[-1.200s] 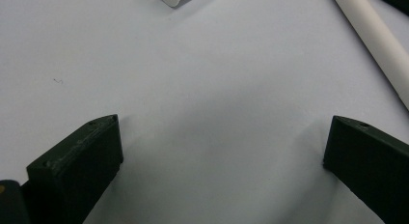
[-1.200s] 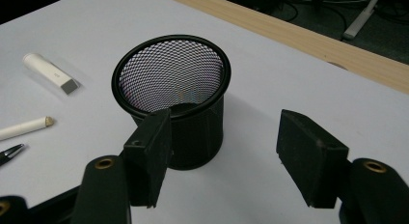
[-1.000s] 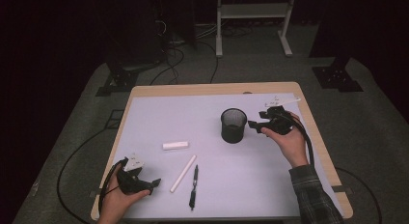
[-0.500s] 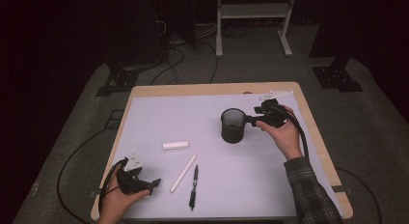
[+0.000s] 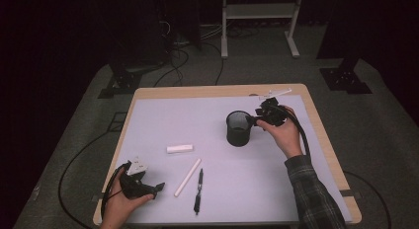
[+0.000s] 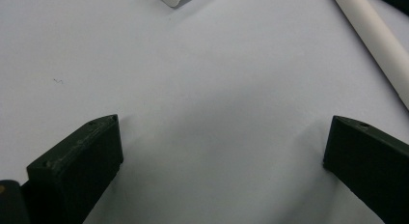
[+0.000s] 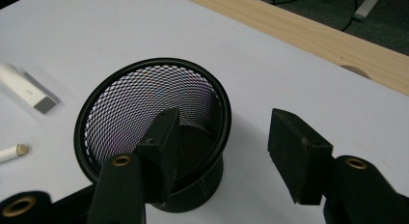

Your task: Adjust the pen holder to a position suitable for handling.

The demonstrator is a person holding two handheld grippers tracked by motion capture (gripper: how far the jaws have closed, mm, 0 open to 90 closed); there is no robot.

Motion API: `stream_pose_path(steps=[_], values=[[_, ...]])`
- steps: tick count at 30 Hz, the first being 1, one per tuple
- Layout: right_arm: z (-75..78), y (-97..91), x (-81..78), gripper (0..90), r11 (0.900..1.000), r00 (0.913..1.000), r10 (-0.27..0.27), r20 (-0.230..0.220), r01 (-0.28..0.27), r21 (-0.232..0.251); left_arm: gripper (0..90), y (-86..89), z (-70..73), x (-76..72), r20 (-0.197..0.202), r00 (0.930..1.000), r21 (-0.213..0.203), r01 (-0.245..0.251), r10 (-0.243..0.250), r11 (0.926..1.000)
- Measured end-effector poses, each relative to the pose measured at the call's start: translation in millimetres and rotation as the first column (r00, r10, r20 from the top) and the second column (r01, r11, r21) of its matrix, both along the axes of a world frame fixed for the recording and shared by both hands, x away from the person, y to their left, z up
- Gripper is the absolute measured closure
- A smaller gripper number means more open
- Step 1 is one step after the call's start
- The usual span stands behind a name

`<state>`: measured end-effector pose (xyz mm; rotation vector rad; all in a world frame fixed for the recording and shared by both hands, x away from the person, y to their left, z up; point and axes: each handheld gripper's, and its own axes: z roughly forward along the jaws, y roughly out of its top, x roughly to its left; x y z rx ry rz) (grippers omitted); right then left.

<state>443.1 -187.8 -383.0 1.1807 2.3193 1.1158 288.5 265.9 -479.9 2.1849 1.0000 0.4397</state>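
High view: my right gripper (image 5: 254,120) has moved in from the table's right side and now sits at the rim of the black mesh cup (image 5: 238,129), which stands upright on the white mat (image 5: 207,125), right of centre. A second ago it was clear of the cup, nearer the table edge. My left gripper (image 5: 150,188) has not shifted; it rests at the near left corner. The white eraser block (image 5: 179,149), white stick (image 5: 188,177) and black pen (image 5: 198,190) lie untouched between the two hands.

Left gripper view: jaws stand wide apart over bare mat, nothing between them. The white stick (image 6: 374,43) runs past at upper right, apart from the jaw.

Right gripper view: jaws have just been closing and now stand about half open. One jaw is inside the mesh cup (image 7: 149,132), the other outside, so the near wall is between them. A gap remains on the outer side; the pads do not press yet.

Judgement: I am setting up a rim pinch on the cup. Grip is not made; the jaws need to close further before any lift.
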Motion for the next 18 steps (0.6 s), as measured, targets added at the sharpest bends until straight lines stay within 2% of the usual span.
stream_pose_path(steps=[18], values=[[-12.9,16.5,18.4,52.2,0.9997,0.9981,0.013,-0.061,-0.015,-0.021,0.0,0.0,0.0,0.0,0.001,1.0,0.0,0.0,0.0,1.0]])
